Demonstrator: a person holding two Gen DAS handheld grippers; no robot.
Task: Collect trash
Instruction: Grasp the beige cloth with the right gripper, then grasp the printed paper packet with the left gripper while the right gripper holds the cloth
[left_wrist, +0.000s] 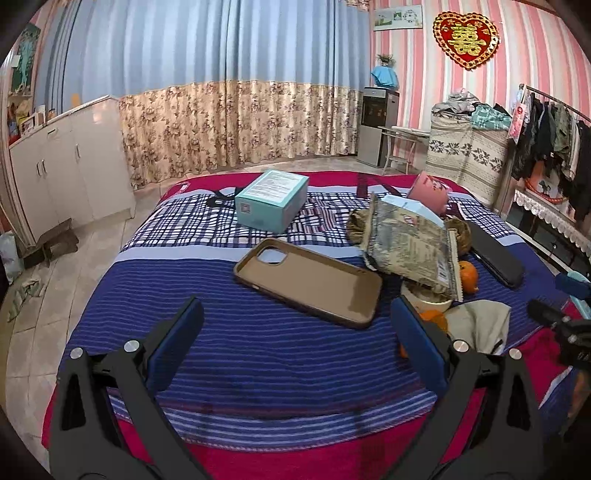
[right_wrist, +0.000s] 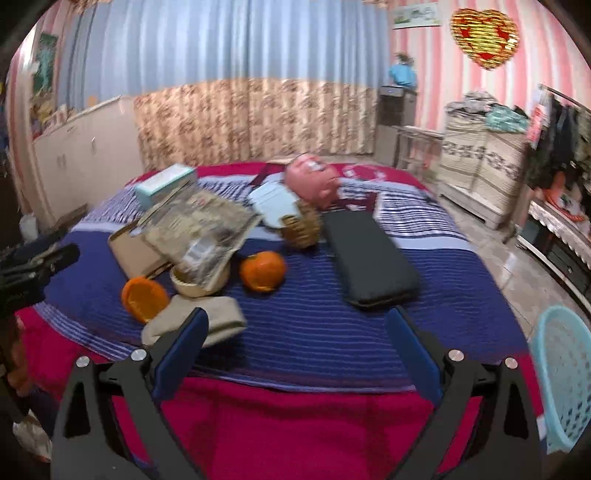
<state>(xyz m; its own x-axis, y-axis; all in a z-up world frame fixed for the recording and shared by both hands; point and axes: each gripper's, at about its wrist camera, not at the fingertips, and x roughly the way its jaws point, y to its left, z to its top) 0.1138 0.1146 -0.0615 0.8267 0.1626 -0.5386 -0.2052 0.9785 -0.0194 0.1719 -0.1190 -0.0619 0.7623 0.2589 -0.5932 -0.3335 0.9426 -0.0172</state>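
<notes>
On the striped bed cover (left_wrist: 258, 354) lie a patterned snack bag (left_wrist: 410, 243) over a small bowl (right_wrist: 195, 284), a crumpled beige wrapper (left_wrist: 480, 325) (right_wrist: 199, 321), orange peel pieces (right_wrist: 144, 299) (right_wrist: 263, 271), a brown crumpled lump (right_wrist: 301, 229) and a white-blue packet (right_wrist: 275, 205). My left gripper (left_wrist: 295, 325) is open and empty above the cover, near a brown phone case (left_wrist: 310, 280). My right gripper (right_wrist: 297, 328) is open and empty, its left finger over the beige wrapper. The right-wrist view is blurred.
A teal box (left_wrist: 273, 201), a pink cup (left_wrist: 430, 194) and a black phone (right_wrist: 369, 258) also lie on the bed. A light-blue plastic basket (right_wrist: 565, 376) stands on the floor to the bed's right. Cabinets stand at left, a clothes rack at right.
</notes>
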